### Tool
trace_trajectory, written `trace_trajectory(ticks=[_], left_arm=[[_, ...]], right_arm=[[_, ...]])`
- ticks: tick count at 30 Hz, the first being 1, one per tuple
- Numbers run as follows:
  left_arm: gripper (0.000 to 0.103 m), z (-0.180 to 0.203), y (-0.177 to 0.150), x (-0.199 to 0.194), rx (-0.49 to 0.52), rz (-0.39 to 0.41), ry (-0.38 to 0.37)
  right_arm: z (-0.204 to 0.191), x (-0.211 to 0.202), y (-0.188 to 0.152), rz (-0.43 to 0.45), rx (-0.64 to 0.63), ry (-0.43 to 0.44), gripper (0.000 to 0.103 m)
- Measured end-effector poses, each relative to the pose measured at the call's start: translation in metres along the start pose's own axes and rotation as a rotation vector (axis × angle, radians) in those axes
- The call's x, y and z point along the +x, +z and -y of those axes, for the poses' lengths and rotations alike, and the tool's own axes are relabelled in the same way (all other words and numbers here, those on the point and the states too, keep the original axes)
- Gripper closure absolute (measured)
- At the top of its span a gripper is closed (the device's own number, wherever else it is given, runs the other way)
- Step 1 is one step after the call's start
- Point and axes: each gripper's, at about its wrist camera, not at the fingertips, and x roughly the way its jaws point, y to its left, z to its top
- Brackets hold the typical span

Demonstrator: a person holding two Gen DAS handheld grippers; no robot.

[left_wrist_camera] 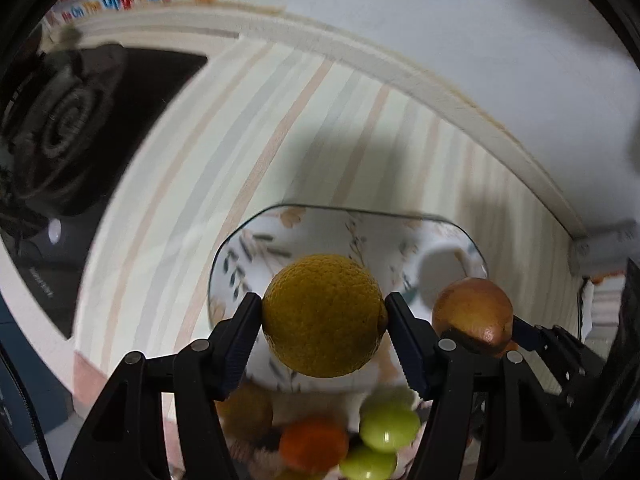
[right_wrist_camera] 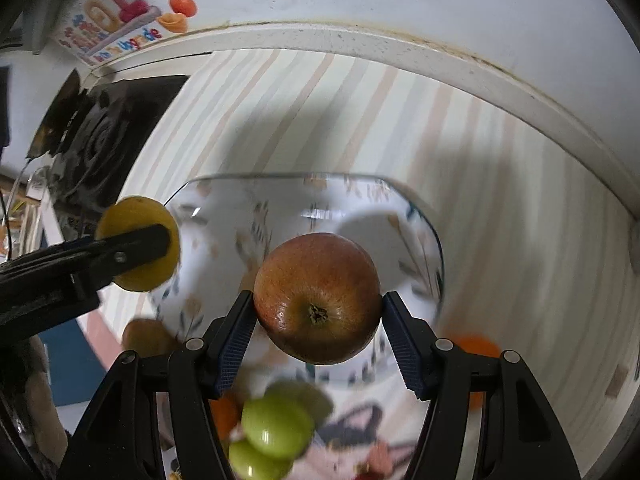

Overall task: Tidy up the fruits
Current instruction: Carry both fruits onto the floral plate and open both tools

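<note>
1. The left gripper point(left_wrist_camera: 324, 316) is clamped on a yellow lemon point(left_wrist_camera: 324, 315), held above a floral glass dish point(left_wrist_camera: 360, 228).
2. The right gripper point(right_wrist_camera: 318, 304) grips a red-brown apple point(right_wrist_camera: 317, 298), stem end facing the camera, over the same dish.
3. In the right wrist view, the lemon sits at nine o'clock from the apple.
4. Green fruits point(right_wrist_camera: 276, 430) lie blurred at six o'clock, on the striped tablecloth point(right_wrist_camera: 500, 208).

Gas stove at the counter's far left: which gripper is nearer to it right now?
Left. The left gripper, holding the lemon, is on the gas stove side; the right gripper, holding the apple, is farther away.
</note>
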Motion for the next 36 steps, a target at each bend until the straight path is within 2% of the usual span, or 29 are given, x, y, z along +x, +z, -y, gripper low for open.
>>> trace_trajectory(ticks=[5,10,19,20,21,24,26,27,36], left_arm=[[0.042,-0.008,0.027,0.048,-0.070,-0.105,-0.031],[0.042,-0.006,0.031,0.063,-0.062,-0.137,-0.013],[0.042,0.005,0.035,0.051,-0.041,-0.099,0.011],[0.042,0.007,0.037,0.050,-0.040,-0.095,0.016],[0.041,0.006,0.036,0.048,-0.038,-0.093,0.022],[0.033,0.002,0.038,0.044,-0.040,-0.077,0.036],[0.020,0.000,0.035,0.039,-0.035,-0.069,0.053],[0.018,-0.001,0.034,0.037,-0.035,-0.066,0.059],[0.017,-0.006,-0.005,0.007,-0.001,-0.004,0.131]], right_arm=[[0.001,0.030,0.026,-0.028,0.001,0.009,0.036],[0.000,0.046,0.038,-0.052,-0.005,0.021,0.036],[0.000,0.053,0.045,-0.101,0.010,0.047,0.035],[0.000,0.053,0.046,-0.108,0.015,0.045,0.031],[0.001,0.052,0.045,-0.109,0.020,0.046,0.022],[0.003,0.043,0.044,-0.094,0.035,0.052,0.017],[0.003,0.037,0.044,-0.089,0.033,0.036,0.014],[0.003,0.034,0.042,-0.087,0.030,0.029,0.010],[0.012,0.011,0.010,-0.089,-0.006,-0.104,0.010]])
